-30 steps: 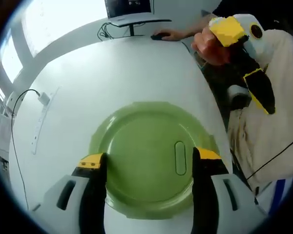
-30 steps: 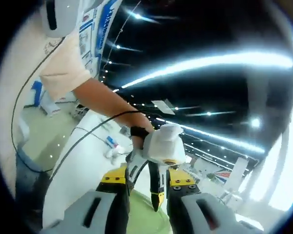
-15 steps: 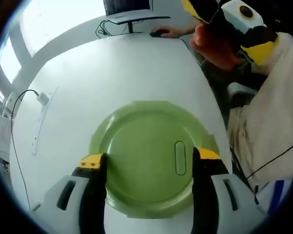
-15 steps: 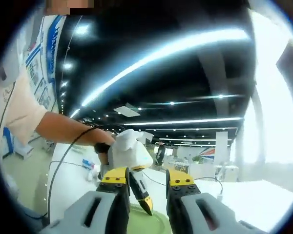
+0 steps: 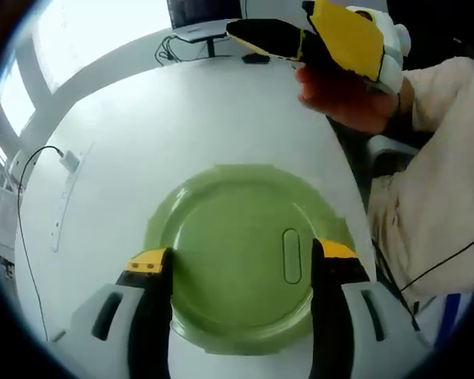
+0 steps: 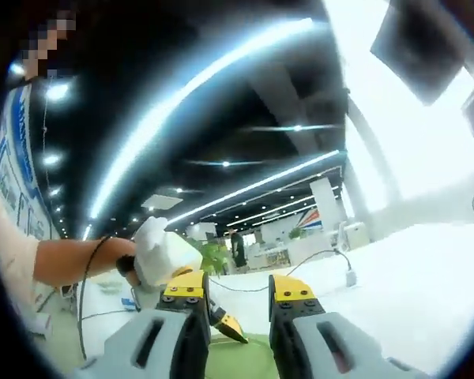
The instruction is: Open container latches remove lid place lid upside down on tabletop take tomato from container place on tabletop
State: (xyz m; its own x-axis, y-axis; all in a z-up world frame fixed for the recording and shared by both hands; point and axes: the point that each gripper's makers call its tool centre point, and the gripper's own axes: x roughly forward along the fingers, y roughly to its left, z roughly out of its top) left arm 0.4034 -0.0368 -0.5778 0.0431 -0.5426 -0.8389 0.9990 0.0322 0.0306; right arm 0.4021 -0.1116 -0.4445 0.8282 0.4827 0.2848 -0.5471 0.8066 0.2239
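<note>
Left gripper (image 5: pixel 241 264): lower frame, jaws spread wide, one on each side of the green lid (image 5: pixel 241 253), not pinching it. Lid: lower centre, flat on the white tabletop (image 5: pixel 182 110). Cable (image 5: pixel 31 158) and plug: left edge. Right gripper (image 5: pixel 300 35): top of the left gripper view, held in a hand (image 5: pixel 344 99). In the right gripper view, right gripper (image 6: pixel 238 290): bottom centre, jaws parted, empty. Monitor (image 5: pixel 205 9): top, far.
</note>
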